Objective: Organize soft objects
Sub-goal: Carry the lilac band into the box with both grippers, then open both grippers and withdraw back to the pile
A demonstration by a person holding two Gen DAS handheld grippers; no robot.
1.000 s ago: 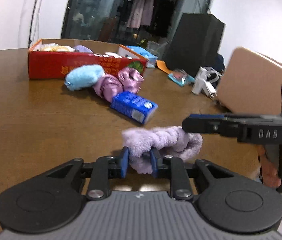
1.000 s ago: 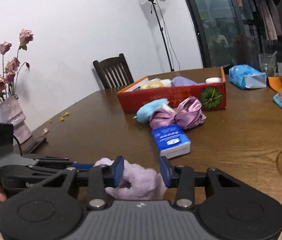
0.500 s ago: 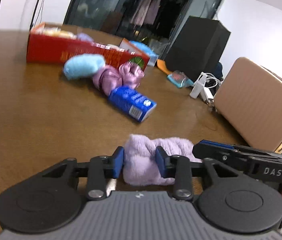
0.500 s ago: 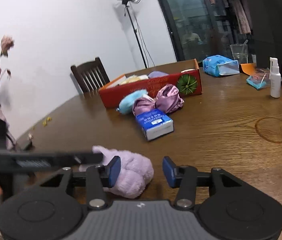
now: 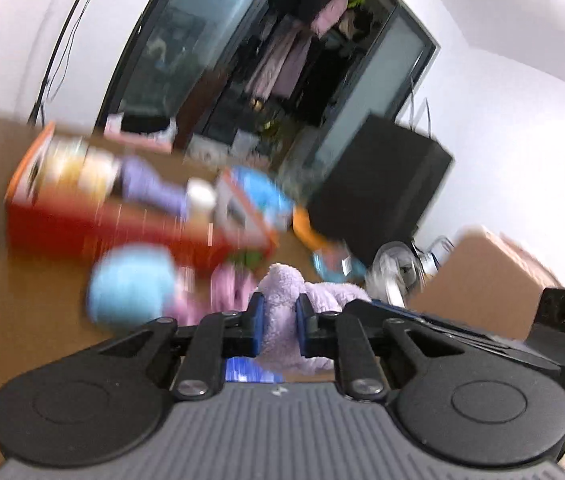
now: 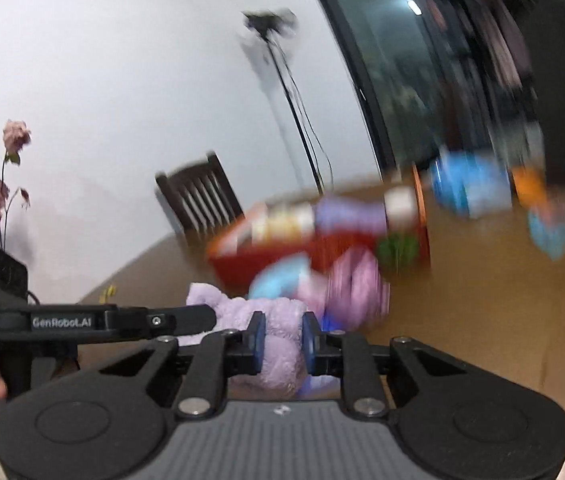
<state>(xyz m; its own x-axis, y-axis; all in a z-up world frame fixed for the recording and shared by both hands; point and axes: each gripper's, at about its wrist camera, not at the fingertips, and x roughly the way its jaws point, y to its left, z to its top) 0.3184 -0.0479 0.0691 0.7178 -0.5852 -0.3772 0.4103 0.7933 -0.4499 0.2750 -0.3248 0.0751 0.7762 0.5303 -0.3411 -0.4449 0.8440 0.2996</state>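
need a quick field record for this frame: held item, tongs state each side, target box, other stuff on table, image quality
held item: fluffy lilac plush piece, pinched from both ends
left tongs: shut on the plush
right tongs: shut on the plush
target box: red box beyond, already holding soft items
other on table: light blue plush, pink satin scrunchie in front of the box
table: brown wood
image quality: heavy motion blur in both views
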